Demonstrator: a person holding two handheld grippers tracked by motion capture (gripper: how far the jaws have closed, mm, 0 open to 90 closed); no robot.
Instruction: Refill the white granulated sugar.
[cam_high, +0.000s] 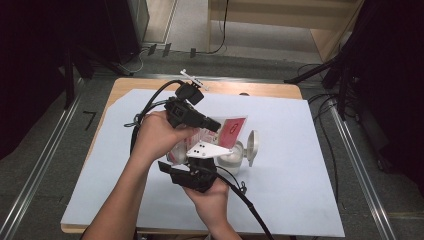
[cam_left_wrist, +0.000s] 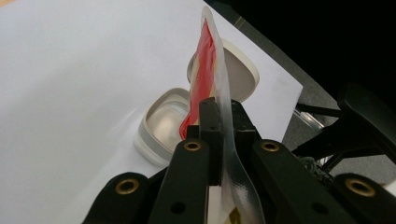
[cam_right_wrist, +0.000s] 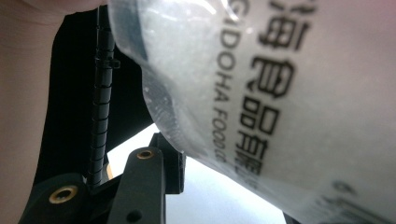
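A see-through pouch (cam_high: 234, 129) with a red label hangs over the middle of the table. My left gripper (cam_high: 217, 125) is shut on its upper edge; in the left gripper view that gripper (cam_left_wrist: 223, 116) pinches the pouch (cam_left_wrist: 208, 60) edge-on. Below it stands a small white container (cam_left_wrist: 163, 123) with its hinged lid (cam_left_wrist: 243, 74) open; from above, the container (cam_high: 231, 159) and lid (cam_high: 253, 145) lie just right of both hands. My right gripper (cam_high: 182, 161) holds the pouch's lower, filled end. Up close, the pouch (cam_right_wrist: 289, 93) with black lettering presses on one finger (cam_right_wrist: 161, 170); the other is hidden.
A white sheet (cam_high: 295, 180) covers a wooden table (cam_high: 270, 90). A small white object (cam_high: 192, 77) lies at the far edge. Black cables (cam_high: 145, 107) trail from both grippers. Dark stands and floor rails flank the table.
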